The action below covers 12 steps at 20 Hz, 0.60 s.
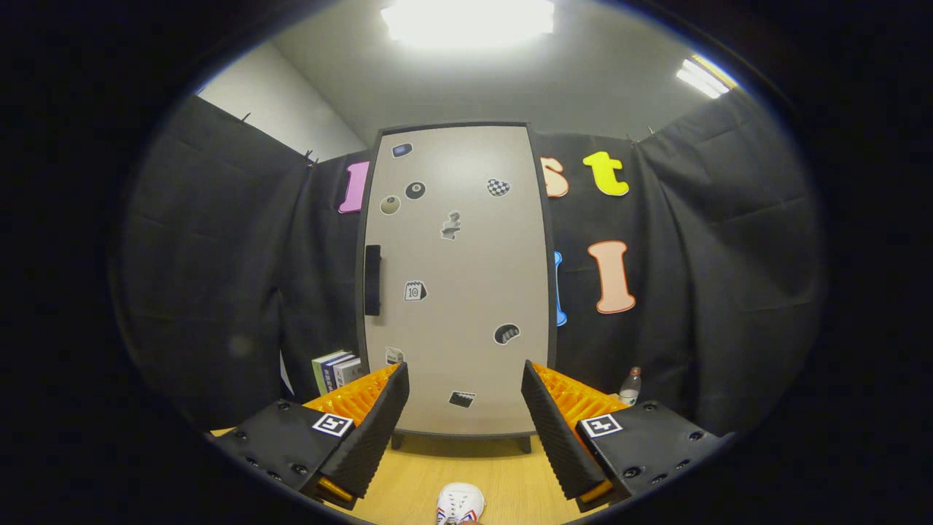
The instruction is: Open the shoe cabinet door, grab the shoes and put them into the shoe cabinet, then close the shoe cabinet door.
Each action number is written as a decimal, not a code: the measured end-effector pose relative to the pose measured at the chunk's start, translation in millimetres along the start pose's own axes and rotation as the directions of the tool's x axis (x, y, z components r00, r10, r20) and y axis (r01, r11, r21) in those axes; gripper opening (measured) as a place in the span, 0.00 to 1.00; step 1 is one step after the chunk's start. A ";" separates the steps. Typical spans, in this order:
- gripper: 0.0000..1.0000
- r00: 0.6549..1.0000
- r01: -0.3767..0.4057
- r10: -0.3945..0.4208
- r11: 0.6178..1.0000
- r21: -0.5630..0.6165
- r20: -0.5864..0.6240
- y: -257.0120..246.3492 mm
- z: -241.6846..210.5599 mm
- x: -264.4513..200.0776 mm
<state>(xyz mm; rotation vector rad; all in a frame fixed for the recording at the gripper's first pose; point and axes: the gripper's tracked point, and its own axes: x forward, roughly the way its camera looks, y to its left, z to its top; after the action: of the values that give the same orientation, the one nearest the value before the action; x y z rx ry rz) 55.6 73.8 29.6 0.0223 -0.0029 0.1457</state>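
The shoe cabinet (459, 292) stands upright straight ahead, beyond my fingers, its pale door shut and dotted with several stickers. A dark vertical handle (372, 280) sits on the door's left edge at mid height. My gripper (465, 379) is open, with nothing between its fingers, held some way in front of the door. A white shoe (459, 504) with red and blue trim lies on the wooden floor (415, 474) just below and between the fingers, only its toe showing.
A few books (337, 370) stand on the floor left of the cabinet. A small plastic bottle (630, 387) stands to its right. Black cloth walls close in on both sides and behind the cabinet.
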 end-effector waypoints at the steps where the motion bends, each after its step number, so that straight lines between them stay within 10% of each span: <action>1: 0.97 1.000 -0.016 0.016 1.000 0.001 -0.002 7.2 3.9 10.0; 12: 0.97 0.983 -0.181 0.179 0.983 0.045 0.040 98.1 49.8 131.9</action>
<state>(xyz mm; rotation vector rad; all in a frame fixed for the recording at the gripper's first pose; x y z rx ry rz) 171.9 188.8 82.1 0.0736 -0.0376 0.3262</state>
